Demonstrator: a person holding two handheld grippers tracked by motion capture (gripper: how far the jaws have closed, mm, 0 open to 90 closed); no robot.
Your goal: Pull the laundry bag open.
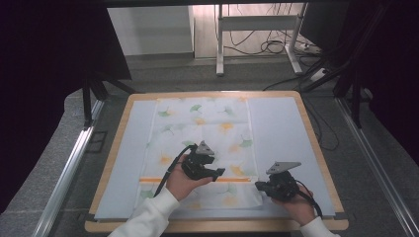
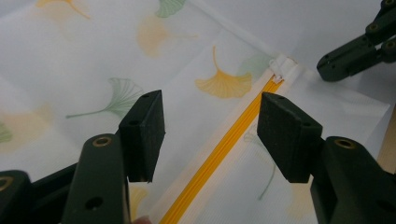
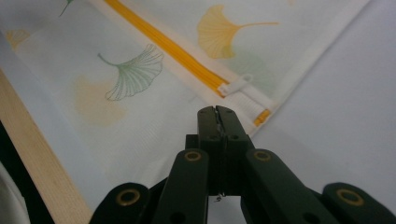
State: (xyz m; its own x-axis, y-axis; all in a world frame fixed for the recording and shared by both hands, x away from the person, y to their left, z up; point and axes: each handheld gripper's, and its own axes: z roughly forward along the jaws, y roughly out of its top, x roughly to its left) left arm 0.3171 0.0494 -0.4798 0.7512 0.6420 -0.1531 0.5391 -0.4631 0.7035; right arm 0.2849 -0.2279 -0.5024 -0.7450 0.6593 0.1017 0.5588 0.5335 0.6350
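Mesh bag [image 1: 202, 143] lies flat on the counter [image 1: 281, 128]. My right tongs [image 3: 215, 111] are pinched on its corner edge beside the zipper pull [image 3: 236, 84], probably anchoring it, while my left tongs [image 2: 210, 135] hang wide over the orange zipper [image 2: 224, 144].

The right gripper [image 3: 216, 112], black with brass-coloured pivot pins, rises from the bottom centre with its jaws pressed together, tips resting on the edge of a white mesh fabric bag [image 3: 135, 121] printed with green and orange ginkgo leaves. Whether fabric is pinched between the tips cannot be determined. An orange zipper [image 3: 163, 46] runs diagonally from upper left toward the tips. Its white pull tab [image 3: 236, 84] lies just beyond the tips. A pale blue-grey mat [image 3: 336, 116] lies to the right. The light wooden table edge [image 3: 39, 163] shows lower left.
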